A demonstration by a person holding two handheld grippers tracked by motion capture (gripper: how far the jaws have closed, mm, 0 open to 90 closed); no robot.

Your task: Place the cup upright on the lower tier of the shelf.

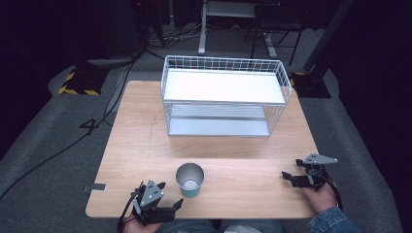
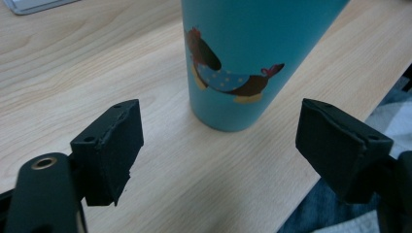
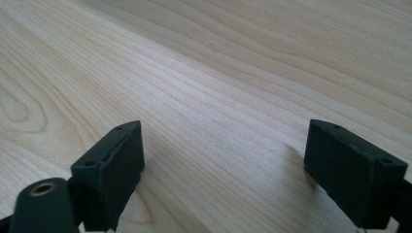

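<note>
A teal cup (image 1: 189, 179) with a metal inside stands upright near the table's front edge. In the left gripper view the cup (image 2: 243, 58) shows a cartoon dog print and stands just ahead of the jaws, apart from both pads. My left gripper (image 1: 171, 193) sits at the front edge just left of the cup and is open; its jaws (image 2: 219, 114) stand wide with nothing between them. My right gripper (image 1: 290, 168) rests low at the table's right front, open (image 3: 221, 133) over bare wood.
A white wire two-level rack (image 1: 223, 97) stands at the back middle of the wooden table (image 1: 141, 141). A small grey tab (image 1: 98, 187) sits on the front left edge. Cables and stands lie on the floor beyond the table.
</note>
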